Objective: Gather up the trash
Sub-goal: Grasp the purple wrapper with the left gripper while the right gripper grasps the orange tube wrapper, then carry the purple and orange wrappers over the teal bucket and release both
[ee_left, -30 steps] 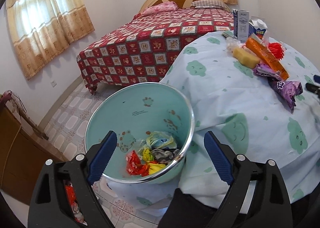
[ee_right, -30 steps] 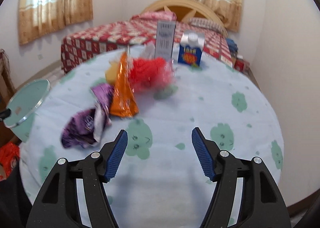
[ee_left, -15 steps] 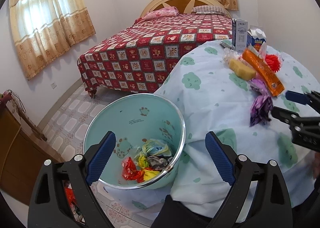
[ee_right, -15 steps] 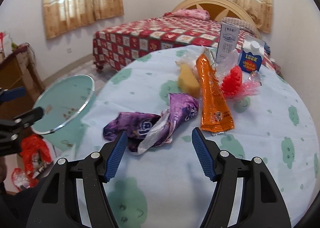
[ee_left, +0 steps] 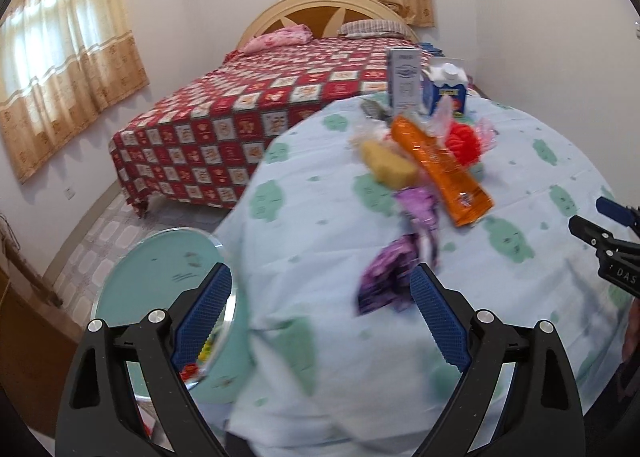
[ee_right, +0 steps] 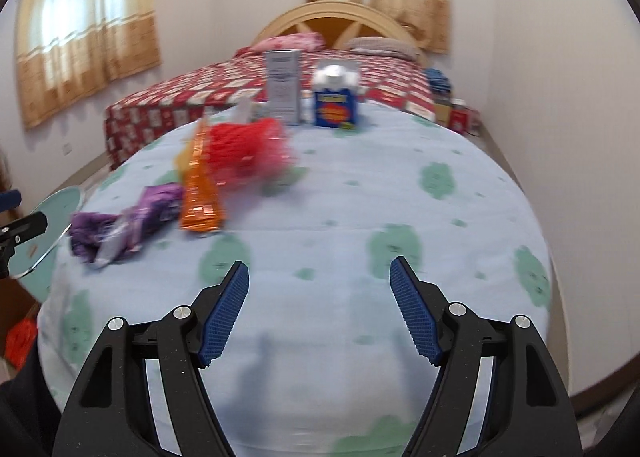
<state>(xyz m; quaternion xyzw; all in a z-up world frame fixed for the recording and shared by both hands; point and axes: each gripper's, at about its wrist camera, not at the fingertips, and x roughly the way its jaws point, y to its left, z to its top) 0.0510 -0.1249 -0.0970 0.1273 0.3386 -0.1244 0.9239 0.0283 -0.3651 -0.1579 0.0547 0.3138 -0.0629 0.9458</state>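
On the round table with a pale blue cloth [ee_left: 320, 225] lies a crumpled purple wrapper [ee_left: 394, 269] [ee_right: 124, 225]. Behind it are an orange packet [ee_left: 440, 169] [ee_right: 200, 193], a yellow lump [ee_left: 386, 165] and red mesh in clear film [ee_left: 462, 143] [ee_right: 248, 153]. My left gripper [ee_left: 320, 281] is open over the table's near edge, its right finger beside the purple wrapper. My right gripper [ee_right: 318, 269] is empty, its jaws opening over bare cloth, right of the trash. The teal bin [ee_left: 160, 277] [ee_right: 48, 217] stands off the table's left side, with wrappers inside.
A grey-white carton [ee_left: 404, 83] [ee_right: 284, 85] and a blue carton [ee_left: 446, 91] [ee_right: 335, 101] stand upright at the table's far edge. A bed with a red checked cover [ee_left: 240, 125] lies beyond. Brown wooden furniture [ee_left: 24, 329] stands left of the bin.
My left gripper has swung right, from above the bin to the table by the purple wrapper. My right gripper neared the wrapper, then swung back right, its jaws a little wider.
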